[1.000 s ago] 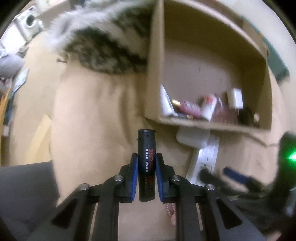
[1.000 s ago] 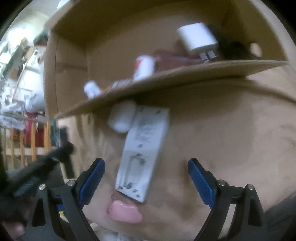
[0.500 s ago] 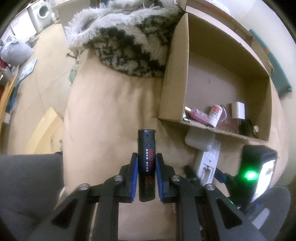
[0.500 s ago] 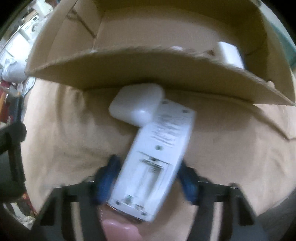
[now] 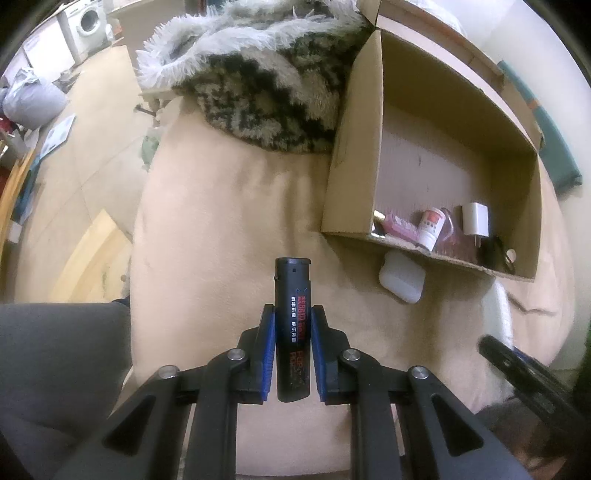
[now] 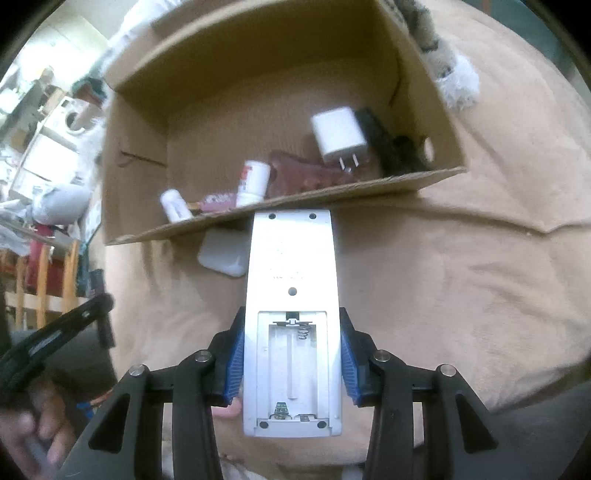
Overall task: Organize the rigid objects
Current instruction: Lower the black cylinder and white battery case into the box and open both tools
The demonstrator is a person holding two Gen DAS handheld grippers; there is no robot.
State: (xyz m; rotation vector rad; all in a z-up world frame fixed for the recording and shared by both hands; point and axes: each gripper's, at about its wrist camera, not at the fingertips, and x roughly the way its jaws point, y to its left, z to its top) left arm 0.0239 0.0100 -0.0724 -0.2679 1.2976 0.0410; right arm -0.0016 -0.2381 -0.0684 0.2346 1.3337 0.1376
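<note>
My left gripper [image 5: 293, 325] is shut on a black lighter [image 5: 293, 295] with red print, held above the beige cushion [image 5: 229, 229]. My right gripper [image 6: 291, 354] is shut on a white remote [image 6: 291, 280], back side up with its battery bay open, its far end near the front wall of the cardboard box [image 6: 332, 192]. The box [image 5: 351, 155] holds a white charger [image 6: 338, 136], a small white bottle [image 6: 253, 182], a pink item [image 5: 397, 225] and black objects [image 6: 391, 147]. A white case [image 5: 400, 275] lies on the cushion against the box front; it also shows in the right wrist view [image 6: 221, 254].
A furry patterned blanket [image 5: 258, 81] lies behind the cushion left of the box. The floor [image 5: 74, 155] lies to the left with a washing machine [image 5: 88, 22] far off. The left gripper's arm [image 6: 55, 339] shows at the right wrist view's left edge.
My right gripper closed on the white remote and lifted it straight between the fingers. My left gripper pulled back and up with the lighter, away from the box.
</note>
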